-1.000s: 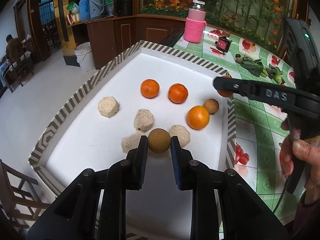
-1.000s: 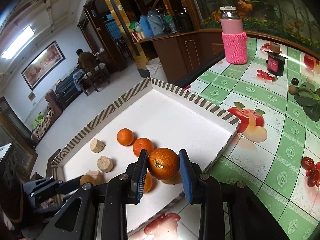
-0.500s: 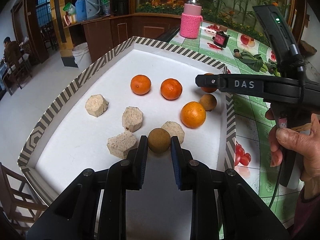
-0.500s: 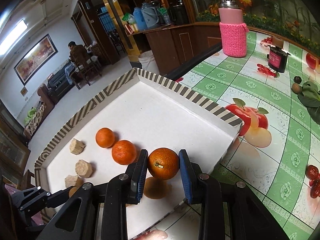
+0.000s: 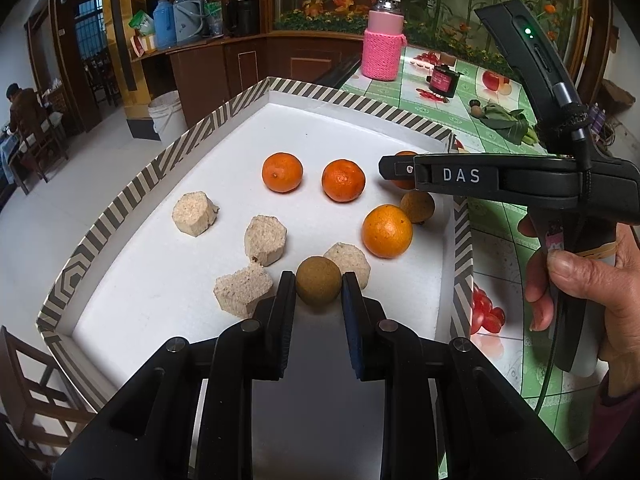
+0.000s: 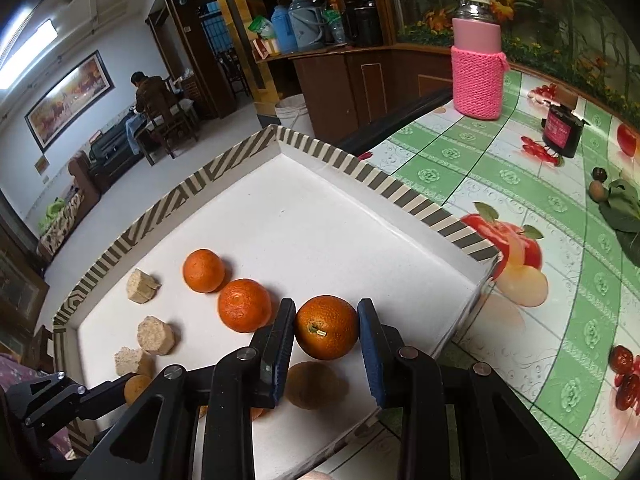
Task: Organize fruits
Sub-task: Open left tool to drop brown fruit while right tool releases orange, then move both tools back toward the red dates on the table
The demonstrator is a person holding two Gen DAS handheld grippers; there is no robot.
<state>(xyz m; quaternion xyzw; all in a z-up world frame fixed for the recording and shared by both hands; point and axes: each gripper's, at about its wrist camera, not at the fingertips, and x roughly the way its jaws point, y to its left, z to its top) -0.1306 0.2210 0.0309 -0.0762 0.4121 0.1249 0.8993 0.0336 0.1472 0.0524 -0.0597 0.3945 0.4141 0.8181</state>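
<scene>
The left claw [image 5: 319, 286] is pinching a small round brown fruit [image 5: 318, 285] between its 2 fingers, low over the near part of the white tray [image 5: 160, 280]. The right claw [image 6: 326, 334] is pinching an orange [image 6: 327, 327], its stem end turned to the camera, above the right side of the same tray; I cannot tell if the orange touches the tray floor.

The tray has a striped rim and stands on a desk [image 6: 520, 184] covered by a green cloth with printed fruit. In the left wrist view, 2 small oranges [image 5: 282, 172] lie side by side, slightly apart, in the middle of the tray, and a bigger orange [image 5: 387, 231] lies nearer the right rim. A second brown fruit [image 5: 417, 207] lies just behind this bigger orange, and they seem to touch. 4 pale rough chunks [image 5: 265, 239] are spread over the near left part; 1 of them is just behind the pinched brown fruit.

A hand [image 5: 576, 280] holds the handle of the right claw at the right edge. On the desk behind the tray stands a bottle in a pink knitted sleeve [image 6: 477, 68].
</scene>
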